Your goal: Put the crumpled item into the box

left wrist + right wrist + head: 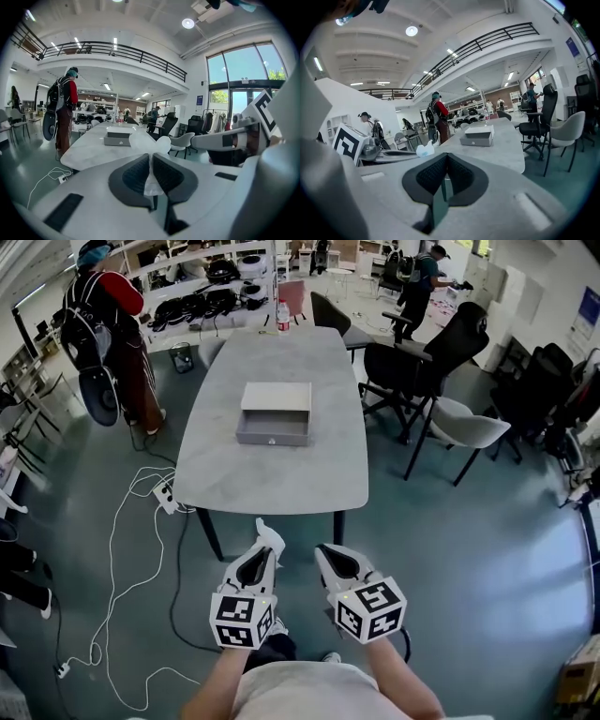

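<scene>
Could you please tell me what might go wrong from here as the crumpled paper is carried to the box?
1. The left gripper pinches only a thin fold of the crumpled paper. Most of it bulges past the tips, so it might slip out.
2. The box sits mid-table, and a power strip with its cable lies on the floor by the near corner, which may be a trip hazard.

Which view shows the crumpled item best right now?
The left gripper view: the white crumpled item is pinched in the left gripper, close and central. The head view shows only a small white tip beyond that gripper; the right gripper view shows it small, off to the left.
</scene>
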Action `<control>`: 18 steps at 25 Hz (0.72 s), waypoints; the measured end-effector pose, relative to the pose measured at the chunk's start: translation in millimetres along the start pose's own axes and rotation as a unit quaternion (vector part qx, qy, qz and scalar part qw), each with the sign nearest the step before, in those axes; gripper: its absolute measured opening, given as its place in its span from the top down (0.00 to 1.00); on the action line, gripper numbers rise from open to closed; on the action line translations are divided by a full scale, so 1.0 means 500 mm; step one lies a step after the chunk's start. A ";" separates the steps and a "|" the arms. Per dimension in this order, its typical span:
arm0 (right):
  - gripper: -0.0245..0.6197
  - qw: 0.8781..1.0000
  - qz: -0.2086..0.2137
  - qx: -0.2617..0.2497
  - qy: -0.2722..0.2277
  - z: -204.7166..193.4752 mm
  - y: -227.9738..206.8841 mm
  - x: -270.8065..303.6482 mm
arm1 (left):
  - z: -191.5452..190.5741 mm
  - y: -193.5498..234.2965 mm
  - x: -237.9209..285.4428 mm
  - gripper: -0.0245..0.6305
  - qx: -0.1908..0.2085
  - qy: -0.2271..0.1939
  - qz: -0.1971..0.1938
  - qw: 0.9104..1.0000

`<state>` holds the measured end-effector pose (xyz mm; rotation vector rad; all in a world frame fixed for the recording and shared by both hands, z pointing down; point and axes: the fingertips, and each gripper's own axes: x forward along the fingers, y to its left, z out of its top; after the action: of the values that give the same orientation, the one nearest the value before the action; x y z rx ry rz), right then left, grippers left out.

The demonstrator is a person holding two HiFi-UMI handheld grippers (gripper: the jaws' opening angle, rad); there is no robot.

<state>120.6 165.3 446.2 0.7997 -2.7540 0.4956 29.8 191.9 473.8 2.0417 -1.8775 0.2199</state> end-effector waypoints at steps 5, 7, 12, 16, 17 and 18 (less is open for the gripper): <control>0.95 1.000 -0.014 -0.007 0.007 0.019 0.011 0.081 | 0.022 0.075 0.041 0.92 -0.003 -0.001 -0.018 1.000; 0.95 1.000 -0.020 -0.007 0.008 0.031 0.014 0.103 | 0.034 0.096 0.051 0.92 -0.002 -0.001 -0.024 1.000; 0.95 0.999 -0.032 -0.009 0.004 0.056 0.023 0.152 | 0.059 0.143 0.075 0.92 -0.001 -0.004 -0.041 0.999; 0.95 0.999 -0.037 -0.011 0.004 0.071 0.027 0.176 | 0.074 0.166 0.086 0.92 -0.003 -0.007 -0.047 0.999; 0.95 0.999 -0.038 -0.012 0.003 0.076 0.027 0.182 | 0.078 0.172 0.089 0.92 -0.003 -0.009 -0.048 0.999; 0.95 0.999 -0.039 -0.013 0.001 0.081 0.027 0.190 | 0.082 0.180 0.092 0.92 -0.003 -0.010 -0.048 0.999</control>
<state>30.1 115.6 435.2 0.8952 -2.7091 0.4440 -58.9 129.4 466.1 2.1321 -1.7836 0.1690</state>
